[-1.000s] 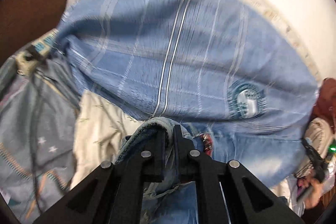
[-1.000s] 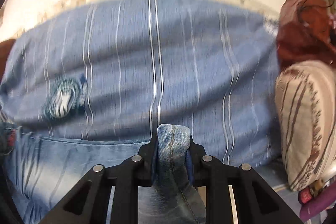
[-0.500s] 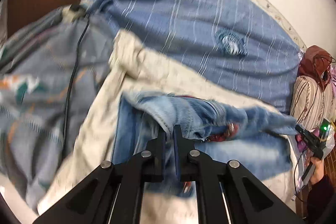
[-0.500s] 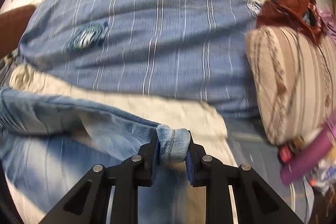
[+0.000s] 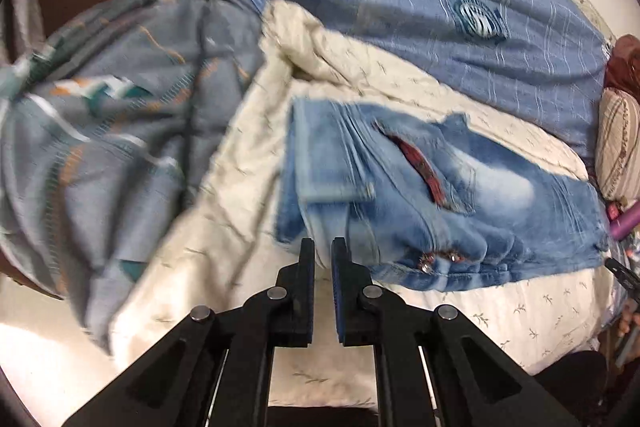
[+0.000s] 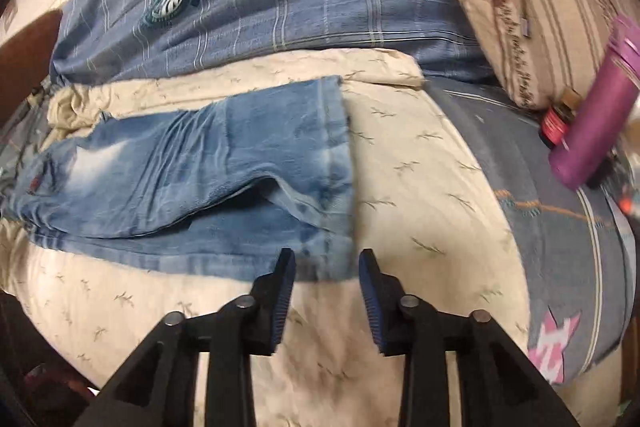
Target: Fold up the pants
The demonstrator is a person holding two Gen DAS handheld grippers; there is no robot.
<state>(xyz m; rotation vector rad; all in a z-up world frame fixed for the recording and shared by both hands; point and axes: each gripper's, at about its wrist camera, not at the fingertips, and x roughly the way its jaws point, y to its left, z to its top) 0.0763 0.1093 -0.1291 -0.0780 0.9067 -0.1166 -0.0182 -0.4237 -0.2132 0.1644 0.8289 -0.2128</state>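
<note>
Jeans lie folded on the bed — right gripper released, left gripper nearly closed, empty.

The right gripper hangs with its jaws spread wide and empty just beside the hem corner of the folded blue jeans, which lie flat on the cream quilt, a purple bottle well apart from the jeans.

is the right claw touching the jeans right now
Apart. In the right wrist view the right claw is open, cream bedspread showing between its fingertips and the jeans.
</note>
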